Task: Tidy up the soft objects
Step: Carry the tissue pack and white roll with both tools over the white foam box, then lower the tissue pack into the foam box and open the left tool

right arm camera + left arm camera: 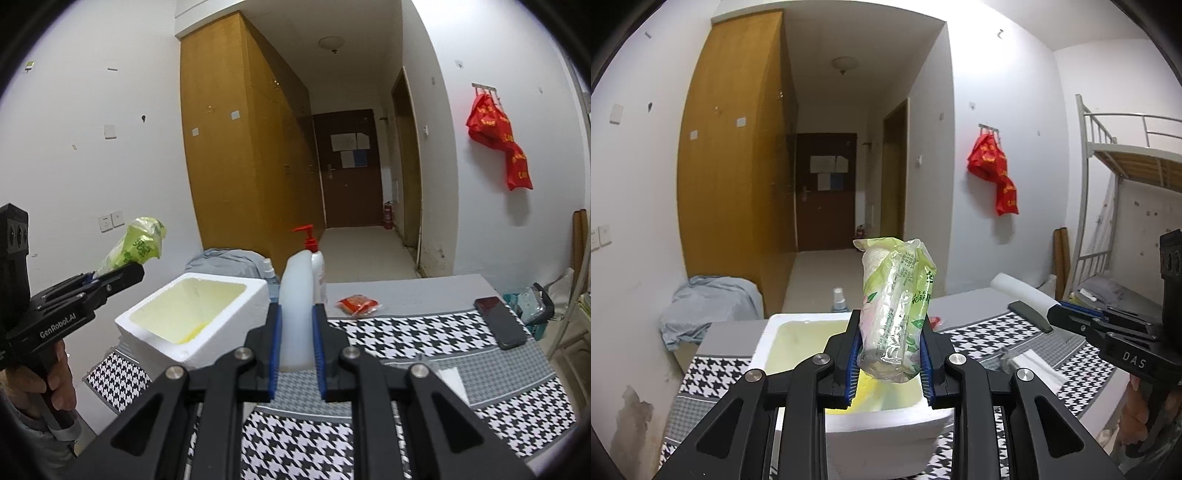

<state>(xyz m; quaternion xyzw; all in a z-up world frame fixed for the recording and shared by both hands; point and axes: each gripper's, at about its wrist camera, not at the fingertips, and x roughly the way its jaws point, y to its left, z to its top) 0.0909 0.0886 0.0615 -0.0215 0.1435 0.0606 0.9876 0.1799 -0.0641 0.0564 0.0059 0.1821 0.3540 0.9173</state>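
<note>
My left gripper (891, 332) is shut on a green and white plastic tissue pack (897, 295), held upright just above the open white foam box (764, 343). The right wrist view shows the same pack (140, 245) sticking up from the left gripper (110, 275), left of the foam box (229, 306). My right gripper (297, 314) is shut on a white bottle (297, 288) with a red pump (308, 236), its blue pads pressing the bottle's sides. Whether the bottle's base rests on the cloth I cannot tell. The right gripper (1052, 317) also shows at the right edge of the left wrist view.
A black-and-white houndstooth cloth (406, 332) covers the table. On it lie a red packet (356, 304), a black phone (500, 325) and a folded white cloth (1034, 363). A small spray bottle (837, 299) and a grey cloth heap (709, 302) sit behind the box.
</note>
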